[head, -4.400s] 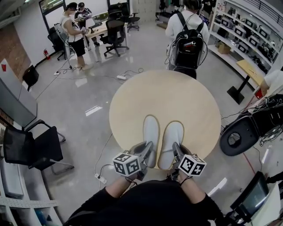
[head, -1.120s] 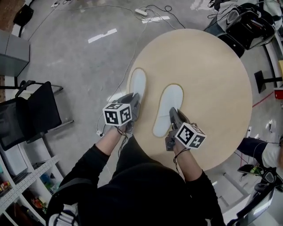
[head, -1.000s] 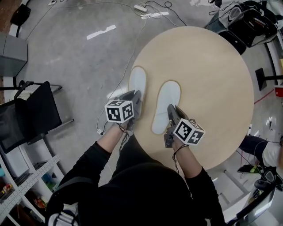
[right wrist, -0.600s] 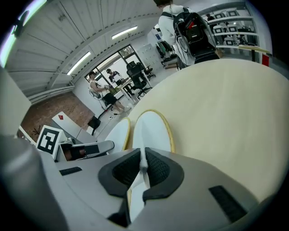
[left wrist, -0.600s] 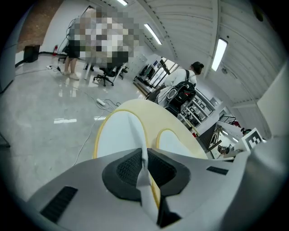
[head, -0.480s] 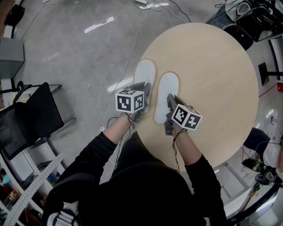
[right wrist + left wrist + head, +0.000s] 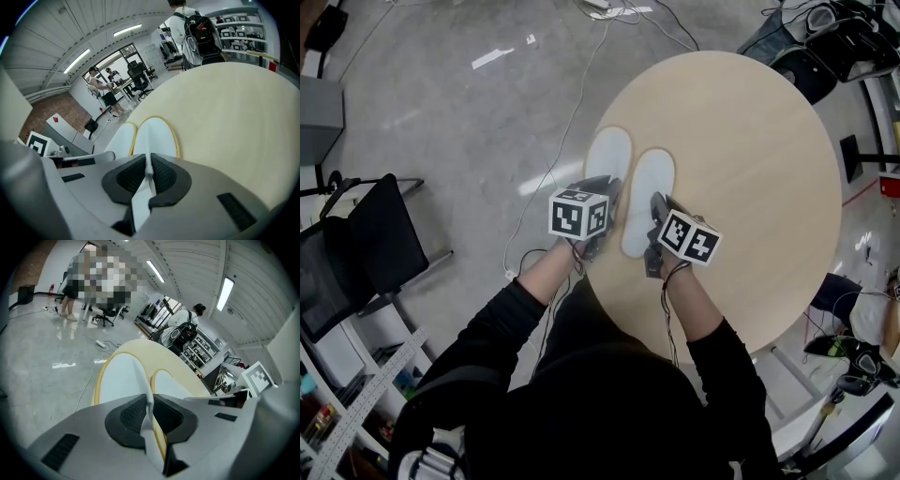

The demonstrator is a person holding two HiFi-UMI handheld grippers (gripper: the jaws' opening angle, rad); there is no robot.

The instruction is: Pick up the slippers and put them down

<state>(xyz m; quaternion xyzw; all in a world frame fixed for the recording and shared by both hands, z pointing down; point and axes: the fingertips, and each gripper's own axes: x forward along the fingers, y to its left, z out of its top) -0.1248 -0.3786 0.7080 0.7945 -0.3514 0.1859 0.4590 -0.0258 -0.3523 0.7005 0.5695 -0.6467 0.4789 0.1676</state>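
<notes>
Tongs on both sides are clamped. The left tongs (image 7: 607,190) pinch the thin heel edge of the left slipper (image 7: 607,155), and the right tongs (image 7: 656,204) pinch the heel edge of the right slipper (image 7: 649,183). Each gripper view shows white fabric squeezed in the bite.

Going from the biggest thing down, the round bench (image 7: 750,169) has plenty of bare top toward its middle. Even so, the 2 slippers lie side by side, almost touching, close to its near-left rim, with the left 1 right at the edge. They look down or nearly down on the top, though I cannot tell whether the soles rest fully.

The step in hand seems to be the put-down. To do it well, I would settle both soles flat and nudge the pair inward if the left 1 overhangs. Then I would open both tongs together and draw back along the heels without snagging the thin fabric.
</notes>
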